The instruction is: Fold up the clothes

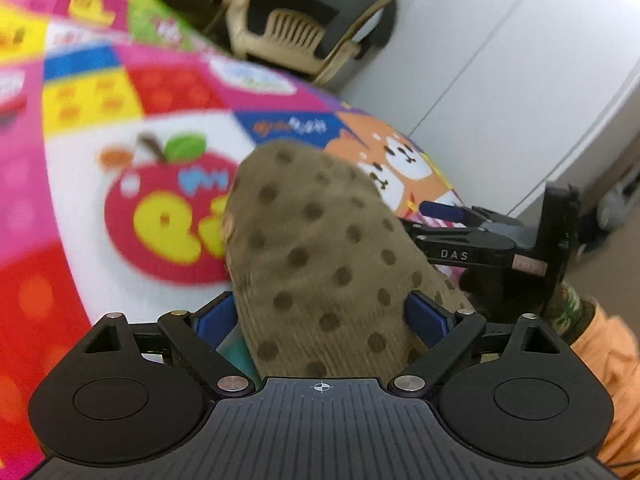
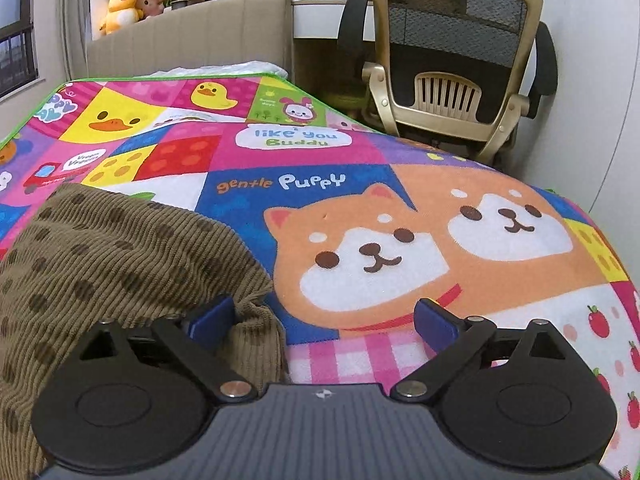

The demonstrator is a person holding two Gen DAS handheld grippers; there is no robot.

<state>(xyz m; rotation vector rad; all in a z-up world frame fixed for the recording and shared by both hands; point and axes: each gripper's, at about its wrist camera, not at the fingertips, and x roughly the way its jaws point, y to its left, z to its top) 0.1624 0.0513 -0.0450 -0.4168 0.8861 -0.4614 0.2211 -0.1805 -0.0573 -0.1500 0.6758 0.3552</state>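
Readable words on the play mat and one gripper

On the play mat (image 2: 360, 168), a white cloud patch reads "i like you Buddy" (image 2: 296, 138), the blue panel above the two dogs reads "gentle Puppy" (image 2: 280, 182), and a speech bubble by the red truck reads "Vroom Vroom" (image 2: 85, 159). The right gripper (image 1: 440, 210), seen from the left wrist, bears "DAS" (image 1: 454, 255).

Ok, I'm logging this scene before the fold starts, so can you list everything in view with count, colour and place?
Brown dotted corduroy garment: one, olive-brown, on the mat's left part, between the left gripper's fingers.
Cartoon-print play mat: one, multicoloured, covering the bed.
Mesh office chair: one, beige and black, beyond the mat.
Padded headboard: one, beige, far end.
Plush toys: two, yellow and pink, on the ledge behind the headboard.
Orange sleeve: one, right edge.
Left gripper: black, blue pads, around the garment.
Right gripper: black, blue pads, open, at the garment's edge.
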